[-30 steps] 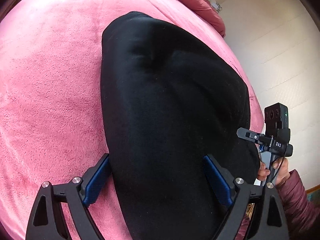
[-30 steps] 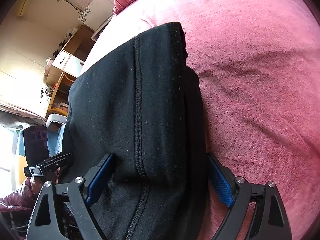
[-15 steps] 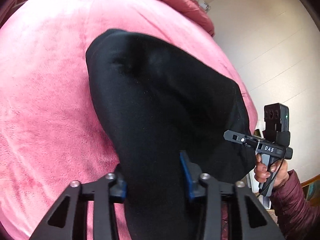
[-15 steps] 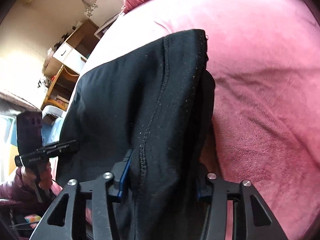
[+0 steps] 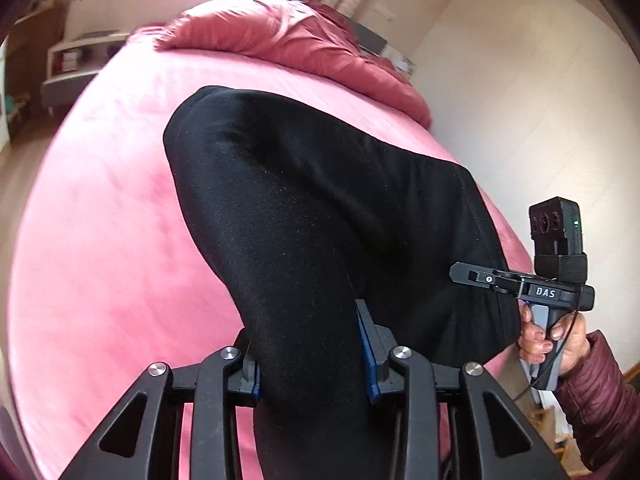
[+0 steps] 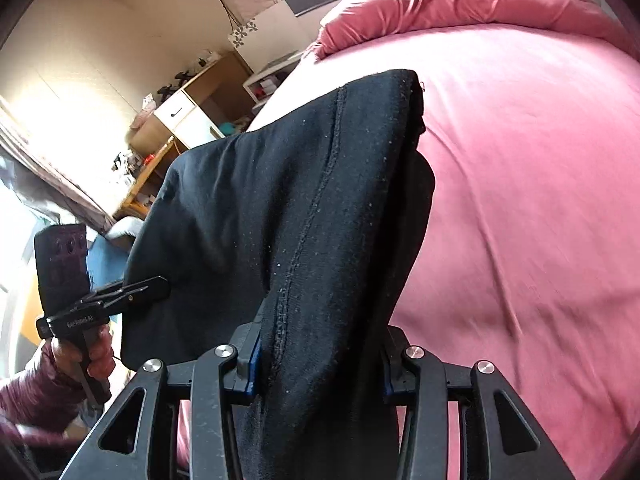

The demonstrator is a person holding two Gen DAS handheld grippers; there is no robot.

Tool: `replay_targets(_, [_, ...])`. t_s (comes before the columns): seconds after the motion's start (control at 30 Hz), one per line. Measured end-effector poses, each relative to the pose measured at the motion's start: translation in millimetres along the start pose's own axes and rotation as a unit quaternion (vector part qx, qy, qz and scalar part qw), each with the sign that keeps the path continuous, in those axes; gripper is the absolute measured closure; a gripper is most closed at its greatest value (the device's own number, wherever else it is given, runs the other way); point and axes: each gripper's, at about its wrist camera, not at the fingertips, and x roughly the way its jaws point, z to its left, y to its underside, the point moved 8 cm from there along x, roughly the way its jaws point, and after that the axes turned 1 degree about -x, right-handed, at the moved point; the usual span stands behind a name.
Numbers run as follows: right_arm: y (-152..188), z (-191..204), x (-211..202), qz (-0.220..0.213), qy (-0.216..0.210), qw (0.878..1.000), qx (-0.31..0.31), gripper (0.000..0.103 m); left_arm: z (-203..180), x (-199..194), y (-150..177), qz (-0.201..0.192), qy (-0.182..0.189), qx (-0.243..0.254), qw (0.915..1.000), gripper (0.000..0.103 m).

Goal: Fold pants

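Note:
The black pants [image 5: 320,208] lie partly folded on a pink bed, their near edge lifted off the bedcover. My left gripper [image 5: 310,354] is shut on the near left part of the pants. My right gripper [image 6: 320,356] is shut on the near right part, by a stitched seam [image 6: 316,208]. The right gripper also shows in the left wrist view [image 5: 480,278] at the pants' right edge, and the left gripper shows in the right wrist view [image 6: 148,290]. The far end of the pants [image 6: 384,92] rests on the bed.
The pink bedcover [image 5: 100,240] spreads around the pants. A bunched red duvet [image 5: 288,40] lies at the head of the bed. A wooden cabinet and shelves [image 6: 192,108] stand to the left of the bed, a white wall [image 5: 540,100] to the right.
Both grippers have closed on the near edge of the pants and lifted it. The views have tilted up, showing more of the room and the duvet.

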Motion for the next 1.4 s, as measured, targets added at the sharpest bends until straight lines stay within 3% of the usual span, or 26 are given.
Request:
replay_targets(0.13, [-37.2, 9.4, 42.5, 0.012, -0.008, 1.0, 0.0, 0.06, 39.2, 12.7, -32.4, -0.001, -0.029, -0.02, 0.9994, 0.066])
replay_targets(0.3, [-69.9, 0.3, 102.7, 0.042, -0.004, 0.999, 0.024, 0.057, 83.4, 52.9, -41.1, 0.031, -0.054, -0.057, 0.9964, 0.061])
replay_targets(0.33, [-70.2, -6.9, 111.4, 0.049, 0.0, 0.998, 0.036, 0.056, 96.7, 65.8, -36.3, 0.047, -0.058, -0.08, 0.994, 0.054])
replay_targets(0.4, [-63.6, -24.7, 131.3, 0.066, 0.019, 0.996, 0.059, 0.037, 114.2, 84.4, -19.2, 0.06, -0.068, -0.112, 0.9895, 0.035])
replay_targets(0.47, [-54.1, -38.8, 144.7, 0.065, 0.012, 0.994, 0.089, 0.031, 123.1, 90.0, -14.3, 0.054, -0.051, -0.142, 0.9871, 0.029])
replay_targets(0.53, [-50.9, -40.2, 144.4, 0.046, -0.003, 0.995, 0.091, 0.031, 126.3, 93.0, -12.3, 0.043, -0.045, -0.144, 0.9876, 0.027])
replay_targets(0.67, [-50.7, -39.8, 141.3, 0.05, -0.002, 0.995, 0.086, 0.03, 135.6, 77.4, -2.9, 0.039, -0.05, -0.15, 0.9867, 0.024])
replay_targets(0.77, [-57.2, -32.3, 140.5, 0.057, 0.014, 0.995, 0.078, 0.025, 128.8, 67.8, -8.5, 0.034, -0.076, -0.137, 0.9871, 0.024])
replay_targets(0.97, [-51.8, -30.1, 112.1, 0.044, 0.032, 0.996, 0.073, 0.025, 116.6, 45.2, -31.5, 0.004, -0.13, -0.113, 0.9851, 0.026])
replay_targets(1.2, [-22.1, -25.7, 69.1, 0.018, 0.044, 0.997, 0.064, 0.03, 110.0, 20.1, -12.2, -0.033, -0.153, -0.11, 0.9816, 0.026])
replay_targets(1.3, [-6.7, -38.9, 75.5, 0.033, 0.111, 0.992, 0.049, 0.035, 106.0, 35.0, 4.3, -0.002, -0.177, -0.099, 0.9793, 0.026])
replay_targets(1.4, [-0.8, -51.0, 81.9, 0.03, 0.13, 0.989, 0.071, 0.03, 109.7, 46.0, 10.2, 0.003, -0.191, -0.104, 0.9762, 0.024])
